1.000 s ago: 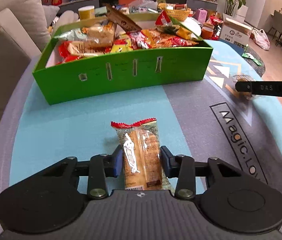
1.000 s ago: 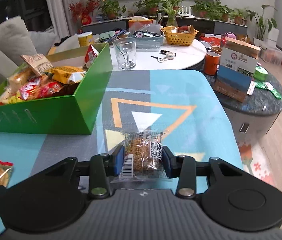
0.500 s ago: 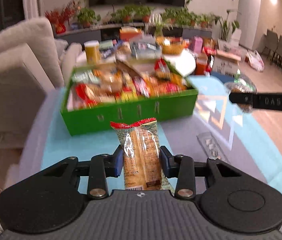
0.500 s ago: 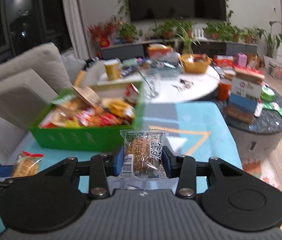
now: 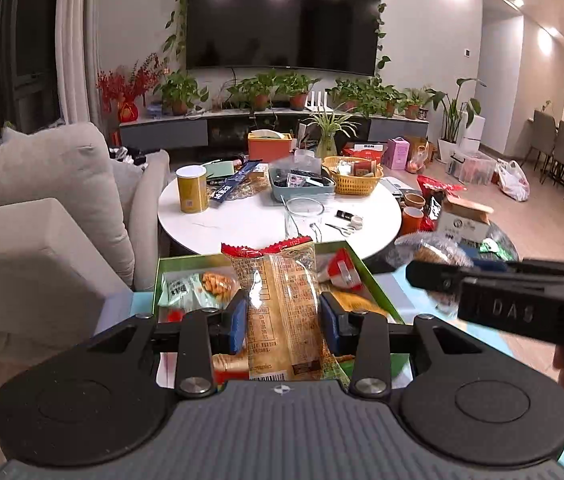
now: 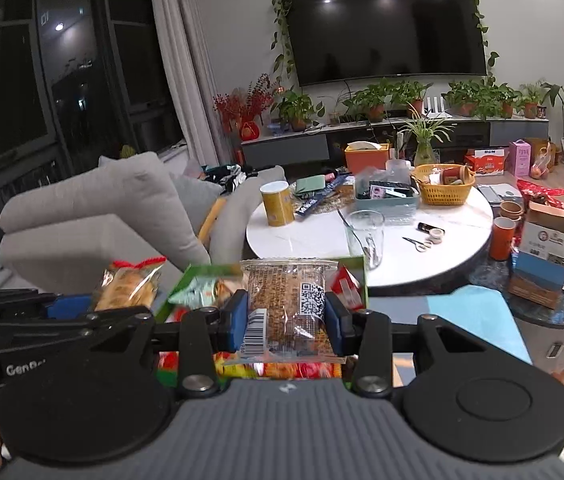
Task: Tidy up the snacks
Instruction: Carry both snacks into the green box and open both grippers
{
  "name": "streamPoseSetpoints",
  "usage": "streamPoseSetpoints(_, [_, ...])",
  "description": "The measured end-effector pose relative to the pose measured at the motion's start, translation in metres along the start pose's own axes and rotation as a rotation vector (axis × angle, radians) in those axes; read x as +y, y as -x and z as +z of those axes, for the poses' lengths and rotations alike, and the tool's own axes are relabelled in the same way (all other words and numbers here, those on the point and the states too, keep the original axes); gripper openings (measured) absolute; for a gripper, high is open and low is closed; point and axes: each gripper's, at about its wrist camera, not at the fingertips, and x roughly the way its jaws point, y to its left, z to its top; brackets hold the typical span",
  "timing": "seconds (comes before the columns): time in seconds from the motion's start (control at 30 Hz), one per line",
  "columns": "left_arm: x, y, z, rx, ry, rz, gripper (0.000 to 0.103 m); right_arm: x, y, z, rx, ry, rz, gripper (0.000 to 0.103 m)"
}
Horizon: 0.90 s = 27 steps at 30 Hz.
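Left gripper [image 5: 284, 316] is clenched on a long clear-wrapped pastry w/ red crimped top [image 5: 282, 304], held in the air over the green cardboard snack box [image 5: 376, 284]. Right gripper [image 6: 286, 318] grips a square clear-packed brown grain bar w/ QR code [image 6: 288, 304], above the box's right rim. Just beyond the far rim is the white round table [image 5: 241, 224], w/ grey sofa cushions [image 5: 41, 216] close left.

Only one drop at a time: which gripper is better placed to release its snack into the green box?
Left gripper: its long snack packet hangs over the green box.
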Motion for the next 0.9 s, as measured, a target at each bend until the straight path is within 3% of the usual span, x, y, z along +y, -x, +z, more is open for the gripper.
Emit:
streamPoseSetpoints(0.23, [0.029, -0.049, 0.014, 0.033, 0.011, 0.058, 0.035, -0.012, -0.06, 0.003, 0.059, -0.084, -0.005, 0.077])
streamPoseSetpoints(0.47, [0.048, -0.1, 0.007, 0.081, 0.014, 0.093, 0.035, -0.005, -0.102, -0.005, 0.09, -0.072, -0.025, 0.077])
streamPoseSetpoints(0.5, [0.049, -0.106, 0.004, 0.09, 0.015, 0.095, 0.037, -0.005, -0.109, -0.008, 0.093, -0.075, -0.036, 0.078])
streamPoseSetpoints(0.6, [0.049, -0.126, -0.007, 0.127, -0.005, 0.125, 0.062, -0.003, -0.12, -0.016, 0.11, -0.064, -0.063, 0.078])
streamPoseSetpoints(0.9, [0.046, -0.119, -0.017, 0.122, -0.033, 0.103, 0.063, 0.007, -0.104, -0.018, 0.096, -0.042, -0.057, 0.078])
